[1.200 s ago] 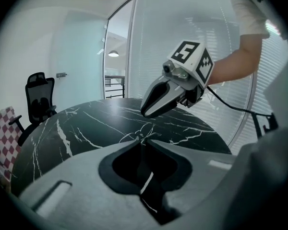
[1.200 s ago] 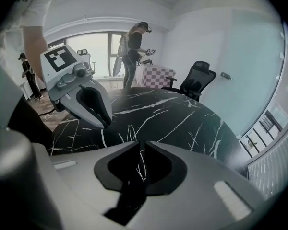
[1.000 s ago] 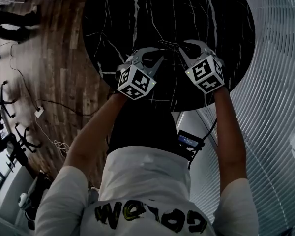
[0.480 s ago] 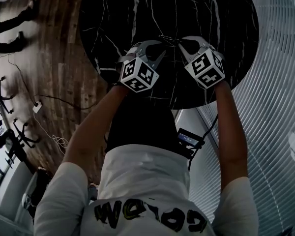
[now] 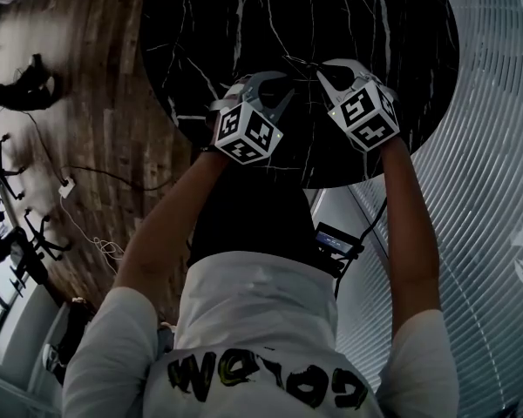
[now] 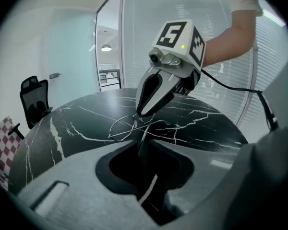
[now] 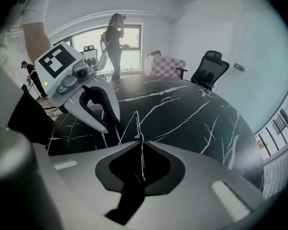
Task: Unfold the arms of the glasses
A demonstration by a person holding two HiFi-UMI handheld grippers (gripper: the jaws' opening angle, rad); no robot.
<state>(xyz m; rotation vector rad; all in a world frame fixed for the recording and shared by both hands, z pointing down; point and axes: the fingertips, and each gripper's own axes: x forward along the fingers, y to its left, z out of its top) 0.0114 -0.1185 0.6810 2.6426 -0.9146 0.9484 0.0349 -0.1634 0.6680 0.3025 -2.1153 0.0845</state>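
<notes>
Thin wire glasses lie on the round black marble table, between my two grippers. My right gripper comes down from above with its tips pinched shut on the frame by the hinge; in its own view the wire rises from its closed tips. My left gripper has just been opening its jaws; a narrow slot shows between them, and one arm of the glasses runs into it. In the head view the left gripper and the right gripper sit close together, with the glasses barely visible.
The grippers work near the table's near edge. Around it are a wooden floor with cables, office chairs and a glass wall. A person stands by the far window.
Both grippers stay together at the glasses. Only the head view has shifted slightly.
</notes>
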